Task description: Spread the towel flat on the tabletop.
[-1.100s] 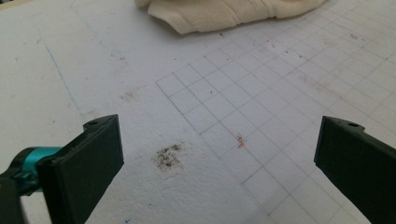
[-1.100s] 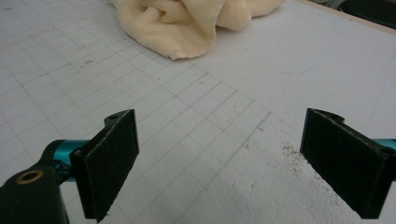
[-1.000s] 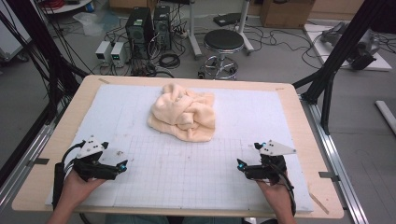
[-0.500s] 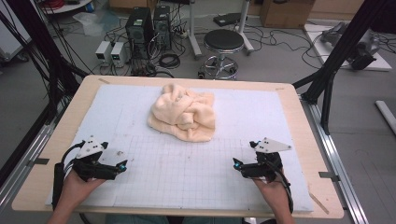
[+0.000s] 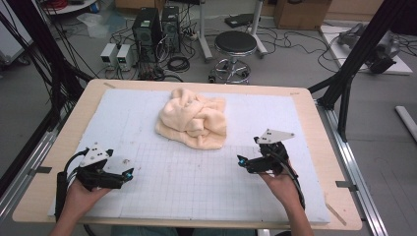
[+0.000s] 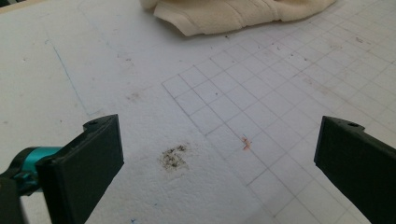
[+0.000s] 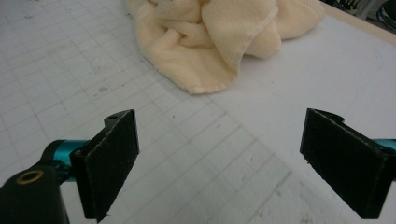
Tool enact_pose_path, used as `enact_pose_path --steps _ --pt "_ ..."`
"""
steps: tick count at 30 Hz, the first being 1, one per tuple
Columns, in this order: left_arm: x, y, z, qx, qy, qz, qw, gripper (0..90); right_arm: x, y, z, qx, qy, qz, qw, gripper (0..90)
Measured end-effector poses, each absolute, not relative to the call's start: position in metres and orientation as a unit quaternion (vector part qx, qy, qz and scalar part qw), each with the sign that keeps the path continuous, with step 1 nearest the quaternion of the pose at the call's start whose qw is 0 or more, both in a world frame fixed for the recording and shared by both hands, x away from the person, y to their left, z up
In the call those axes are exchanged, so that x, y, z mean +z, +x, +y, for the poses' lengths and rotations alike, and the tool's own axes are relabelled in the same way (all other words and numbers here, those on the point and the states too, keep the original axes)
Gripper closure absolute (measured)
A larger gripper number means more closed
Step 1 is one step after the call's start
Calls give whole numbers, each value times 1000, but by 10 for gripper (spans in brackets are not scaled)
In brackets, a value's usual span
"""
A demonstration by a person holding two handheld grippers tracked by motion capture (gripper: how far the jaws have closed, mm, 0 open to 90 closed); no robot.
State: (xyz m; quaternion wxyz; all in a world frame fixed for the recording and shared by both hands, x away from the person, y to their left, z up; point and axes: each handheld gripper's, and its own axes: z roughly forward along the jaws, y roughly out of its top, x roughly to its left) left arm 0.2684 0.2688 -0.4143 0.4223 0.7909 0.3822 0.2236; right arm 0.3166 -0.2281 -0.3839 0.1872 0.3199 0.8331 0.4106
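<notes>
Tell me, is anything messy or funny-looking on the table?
Yes. The cream towel lies crumpled in a heap on the white mat instead of flat. The mat also has a dark smudge and a small reddish mark. Nothing looks spilled or broken.

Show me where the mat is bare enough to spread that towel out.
Bare gridded mat lies between the left hand-held gripper and right hand-held gripper, in front of the crumpled towel. Strips beside the towel are free; the middle rear is taken.
</notes>
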Motion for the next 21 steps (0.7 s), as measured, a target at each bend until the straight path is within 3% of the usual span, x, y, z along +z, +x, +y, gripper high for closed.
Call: enact_pose_path --steps 13,21 --pt "-415 269 271 223 790 383 423 17 -357 354 -190 412 294 843 182 110" --pt "-414 268 270 224 790 383 424 17 -363 366 -174 400 292 853 166 110"
